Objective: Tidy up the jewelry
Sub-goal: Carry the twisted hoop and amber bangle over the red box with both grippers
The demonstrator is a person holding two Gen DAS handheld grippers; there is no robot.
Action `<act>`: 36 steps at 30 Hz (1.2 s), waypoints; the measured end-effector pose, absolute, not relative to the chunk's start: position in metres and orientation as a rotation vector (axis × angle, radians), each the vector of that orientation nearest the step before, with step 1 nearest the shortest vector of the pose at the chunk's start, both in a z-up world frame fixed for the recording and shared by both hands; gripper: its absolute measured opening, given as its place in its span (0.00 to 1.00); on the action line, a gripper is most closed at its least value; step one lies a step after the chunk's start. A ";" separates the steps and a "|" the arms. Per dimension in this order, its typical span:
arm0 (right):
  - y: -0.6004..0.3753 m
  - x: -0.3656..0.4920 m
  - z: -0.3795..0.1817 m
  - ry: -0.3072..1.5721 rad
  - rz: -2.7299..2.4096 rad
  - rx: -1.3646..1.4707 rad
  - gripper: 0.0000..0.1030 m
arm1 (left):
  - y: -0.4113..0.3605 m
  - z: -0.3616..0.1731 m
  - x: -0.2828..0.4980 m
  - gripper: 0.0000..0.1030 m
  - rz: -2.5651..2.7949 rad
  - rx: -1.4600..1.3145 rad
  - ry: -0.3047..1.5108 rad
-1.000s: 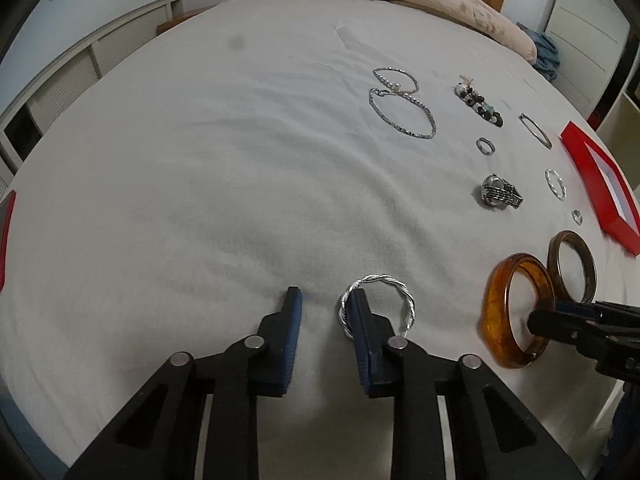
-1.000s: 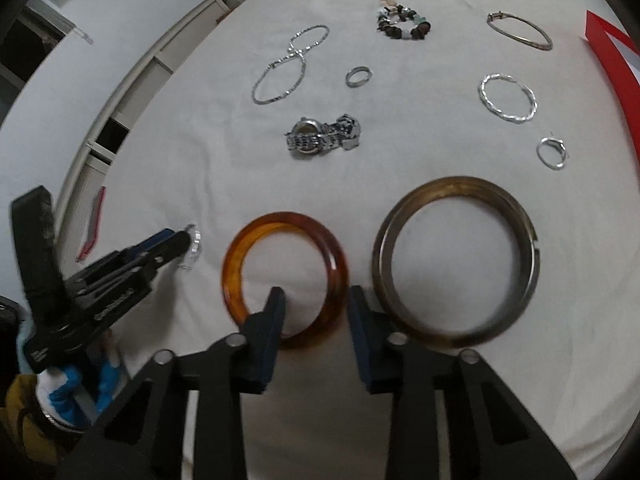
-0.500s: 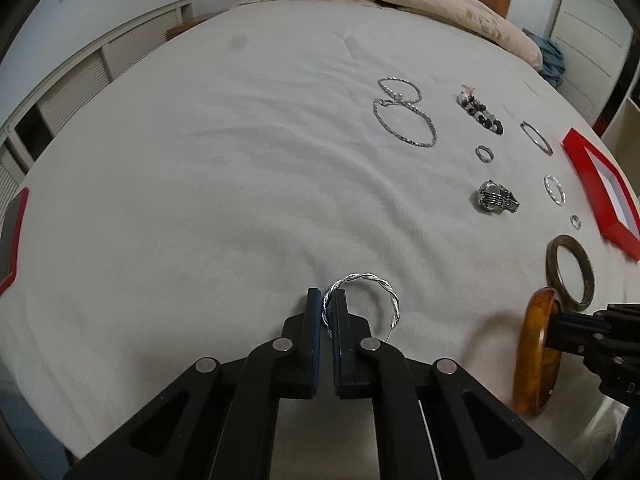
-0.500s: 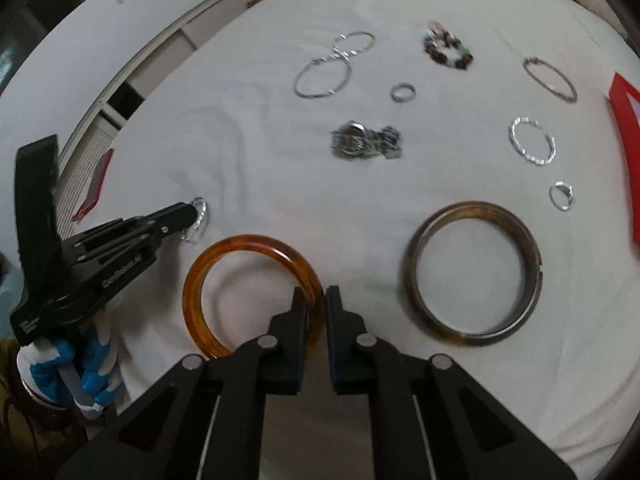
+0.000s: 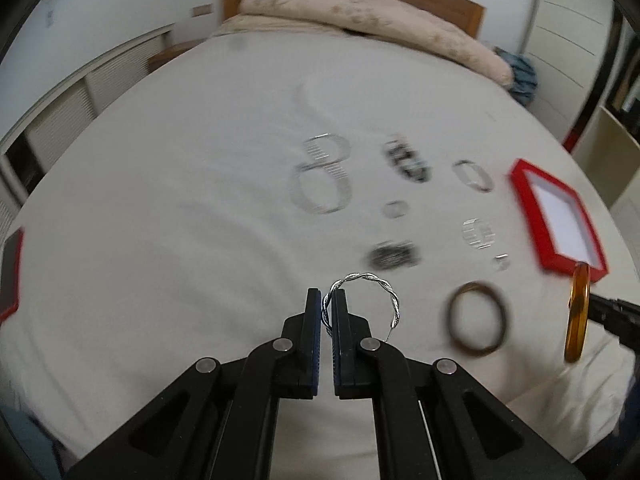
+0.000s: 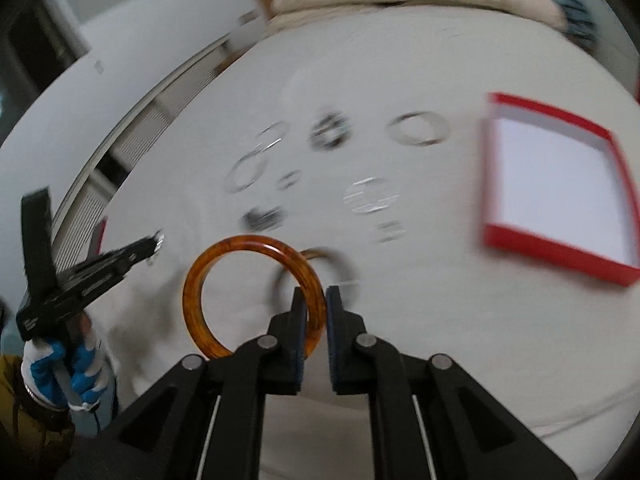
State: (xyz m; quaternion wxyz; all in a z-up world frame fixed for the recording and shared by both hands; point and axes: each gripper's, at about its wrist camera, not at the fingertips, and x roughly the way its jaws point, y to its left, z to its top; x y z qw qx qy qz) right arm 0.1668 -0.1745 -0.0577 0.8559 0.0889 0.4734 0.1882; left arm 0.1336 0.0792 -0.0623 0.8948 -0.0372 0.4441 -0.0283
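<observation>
My left gripper is shut on a twisted silver bangle and holds it above the white bed. My right gripper is shut on an amber bangle, also lifted off the bed; it shows edge-on in the left wrist view. A brown bangle lies flat on the bed below. An open red box with a white inside lies at the right. The left gripper also shows at the left of the right wrist view.
Blurred on the sheet lie a silver chain, a bead bracelet, a watch, several rings and thin bangles. A red lid lies at the left edge. A folded quilt lies at the headboard.
Both grippers closed on their bangles and have lifted them off the bed. Both views now sit higher and have swung toward the red box.
</observation>
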 end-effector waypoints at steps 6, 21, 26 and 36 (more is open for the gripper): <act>-0.284 0.187 -0.036 0.935 0.225 0.219 0.08 | -0.018 -0.044 0.178 0.04 -0.206 -0.036 0.918; -0.422 0.323 -0.074 1.002 0.112 0.050 0.08 | -0.251 -0.070 0.332 0.05 -0.436 0.162 0.972; -0.422 0.357 -0.094 1.050 0.139 -0.059 0.08 | -0.276 -0.093 0.359 0.05 -0.434 0.216 0.996; -0.412 0.379 -0.110 1.110 0.226 -0.208 0.09 | -0.275 -0.134 0.378 0.07 -0.379 0.169 1.066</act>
